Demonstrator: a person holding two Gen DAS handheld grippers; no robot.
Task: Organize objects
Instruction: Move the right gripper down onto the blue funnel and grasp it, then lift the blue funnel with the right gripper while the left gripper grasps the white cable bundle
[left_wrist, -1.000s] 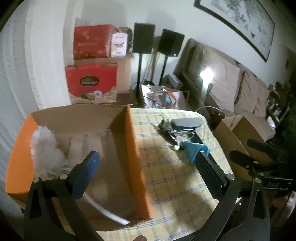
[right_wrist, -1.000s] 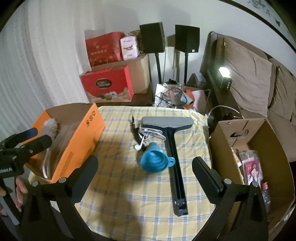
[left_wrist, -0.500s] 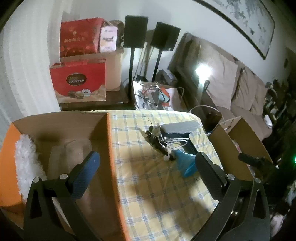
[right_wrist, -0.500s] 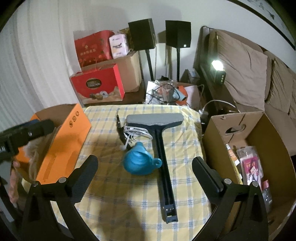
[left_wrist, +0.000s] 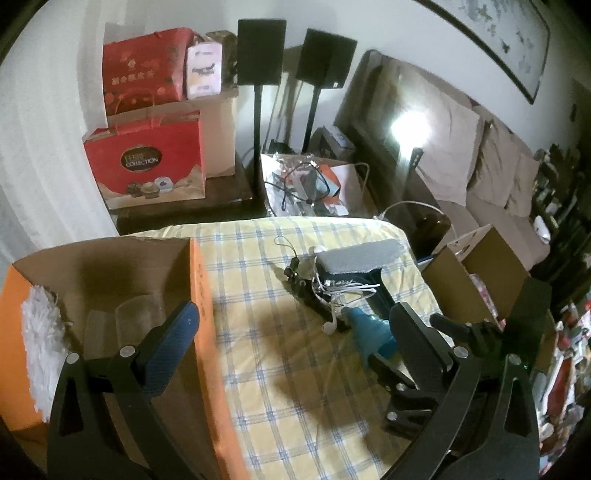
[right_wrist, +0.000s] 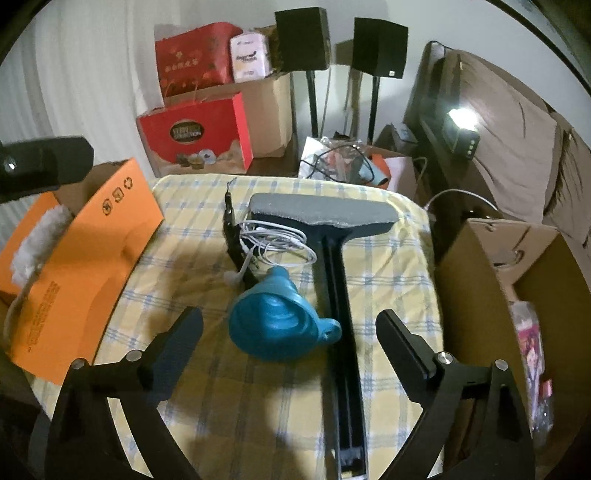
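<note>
Hovering spread-open and empty, the right claw (right_wrist: 290, 341) faces the soft, light blue collapsible silicone funnel (right_wrist: 275, 321) mid-bench (right_wrist: 258, 413); pinching its rim looks safest.

both grippers, left (left_wrist: 293, 332) and right (right_wrist: 290, 328), jaws spread wide, empty
</note>
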